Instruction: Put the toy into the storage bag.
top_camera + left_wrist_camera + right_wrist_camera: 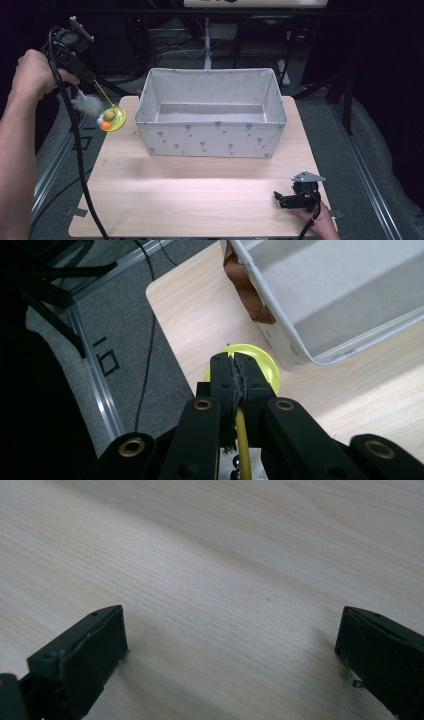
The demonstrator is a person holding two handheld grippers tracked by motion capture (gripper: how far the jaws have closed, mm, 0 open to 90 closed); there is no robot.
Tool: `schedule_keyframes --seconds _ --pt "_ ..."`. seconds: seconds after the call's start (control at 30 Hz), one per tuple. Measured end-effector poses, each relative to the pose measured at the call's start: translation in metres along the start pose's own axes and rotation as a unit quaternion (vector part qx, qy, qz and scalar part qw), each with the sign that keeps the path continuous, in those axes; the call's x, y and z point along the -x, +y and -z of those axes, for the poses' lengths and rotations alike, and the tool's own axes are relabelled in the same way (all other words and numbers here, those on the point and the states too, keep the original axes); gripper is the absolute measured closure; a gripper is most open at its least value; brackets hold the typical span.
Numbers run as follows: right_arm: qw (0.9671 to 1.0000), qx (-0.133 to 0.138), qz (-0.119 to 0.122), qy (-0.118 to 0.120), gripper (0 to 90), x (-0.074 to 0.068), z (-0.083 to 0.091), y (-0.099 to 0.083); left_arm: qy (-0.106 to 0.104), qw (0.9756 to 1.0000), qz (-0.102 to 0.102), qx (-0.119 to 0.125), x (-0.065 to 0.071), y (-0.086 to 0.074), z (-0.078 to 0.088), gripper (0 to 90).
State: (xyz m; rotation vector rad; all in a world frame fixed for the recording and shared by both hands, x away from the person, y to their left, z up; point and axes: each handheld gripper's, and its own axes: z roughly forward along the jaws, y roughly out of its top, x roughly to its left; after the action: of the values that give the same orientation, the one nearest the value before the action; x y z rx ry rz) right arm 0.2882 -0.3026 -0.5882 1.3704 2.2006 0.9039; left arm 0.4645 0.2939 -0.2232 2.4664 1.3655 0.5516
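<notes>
Centrally, 1 wooden table (200, 200), pale grain, bearing 1 grey fabric bin (212, 132) with printed pattern and a brown tab (245, 290) at its corner; interior bare. Left gripper (92, 80), raised above the table's left edge beside the bin, jaws pressed together on the yellow stem of 1 cat toy (112, 119): yellow-green disc, orange ball, white feather. Right gripper (278, 197), low at the table's near right, jaws spread wide, holding nothing.
</notes>
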Motion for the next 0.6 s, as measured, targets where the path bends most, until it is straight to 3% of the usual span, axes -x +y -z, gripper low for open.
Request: schedule_keyframes --seconds 0.6 --pt "1.0000 0.000 0.000 0.000 0.0 0.000 0.000 0.000 0.017 0.9994 -0.007 0.029 0.001 0.023 0.034 88.2"
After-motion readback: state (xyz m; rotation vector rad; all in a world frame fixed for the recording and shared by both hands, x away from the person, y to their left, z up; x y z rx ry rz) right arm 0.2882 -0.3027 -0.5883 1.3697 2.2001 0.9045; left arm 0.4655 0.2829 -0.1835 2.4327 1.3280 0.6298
